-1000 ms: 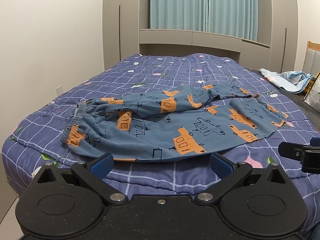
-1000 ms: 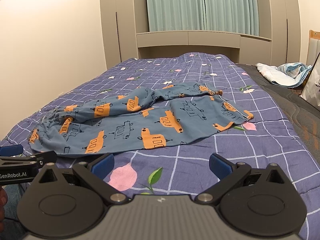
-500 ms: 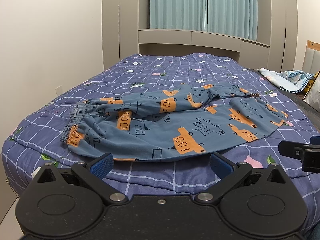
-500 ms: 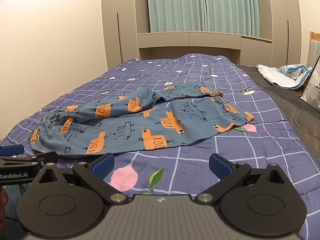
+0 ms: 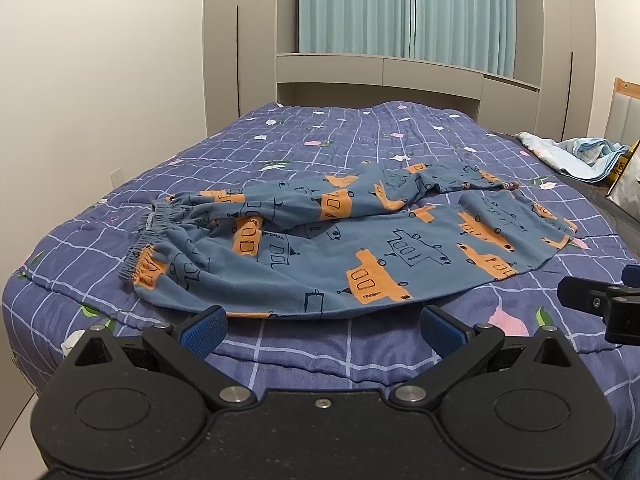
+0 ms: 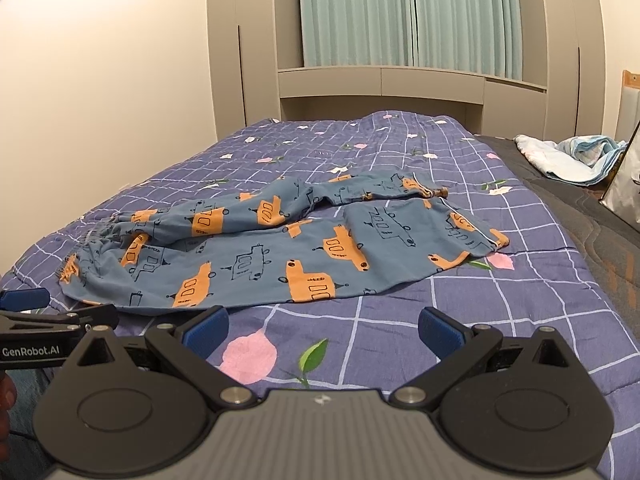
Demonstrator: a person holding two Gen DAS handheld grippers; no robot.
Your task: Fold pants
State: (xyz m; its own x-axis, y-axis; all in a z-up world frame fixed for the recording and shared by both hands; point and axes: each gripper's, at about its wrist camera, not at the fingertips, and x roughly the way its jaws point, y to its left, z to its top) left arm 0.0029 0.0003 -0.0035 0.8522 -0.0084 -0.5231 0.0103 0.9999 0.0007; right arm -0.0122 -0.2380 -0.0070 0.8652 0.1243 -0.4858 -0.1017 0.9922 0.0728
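The pants [image 5: 336, 248], blue with orange and outlined vehicle prints, lie spread across the near part of the bed [image 5: 280, 152], which is covered with a purple checked quilt with small flowers. Their gathered elastic waistband [image 5: 146, 240] sits toward the bed's left edge, and the two legs run off to the right; the farther leg is rumpled and lies partly over the nearer, flatter one. The left gripper [image 5: 322, 326] hovers at the near edge of the bed, its blue-padded jaws spread wide and empty, with the near hem of the pants just beyond its fingertips. The right gripper [image 6: 324, 326] is likewise wide apart and holds nothing, hanging over bare quilt near the front edge, a little short of the pants [image 6: 280, 248]. Each gripper shows at the side of the other's view. A crumpled light-blue cloth [image 6: 568, 156] lies at the far right of the bed.
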